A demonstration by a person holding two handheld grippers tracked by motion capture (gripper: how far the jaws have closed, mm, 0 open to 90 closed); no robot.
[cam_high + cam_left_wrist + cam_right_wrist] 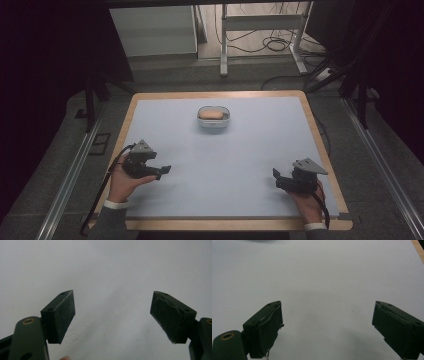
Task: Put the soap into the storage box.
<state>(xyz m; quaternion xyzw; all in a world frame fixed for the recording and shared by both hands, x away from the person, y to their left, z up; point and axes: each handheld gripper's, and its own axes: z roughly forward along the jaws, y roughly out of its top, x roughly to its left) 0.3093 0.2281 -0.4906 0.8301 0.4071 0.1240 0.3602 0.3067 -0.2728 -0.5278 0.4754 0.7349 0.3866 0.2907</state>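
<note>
A small clear container (pixel 213 119) stands at the far middle of the pale blue mat (pixel 220 165), with a tan, rounded lump (pixel 212 114) inside it. My left gripper (pixel 164 170) rests low at the near left, held in a hand, pointing right. My right gripper (pixel 276 178) rests at the near right, pointing left. Both are far from the container. In the left gripper view the left gripper (pixel 112 315) has its jaws spread wide over bare mat. The right gripper (pixel 327 327) in its own view is equally wide apart, nothing between the pads.
The mat lies on a wooden-edged table (pixel 320 145). Beyond the table's far edge stand a white cabinet (pixel 155 30) and a metal frame (pixel 260 35) with cables on the floor. Dark stands flank both sides.
</note>
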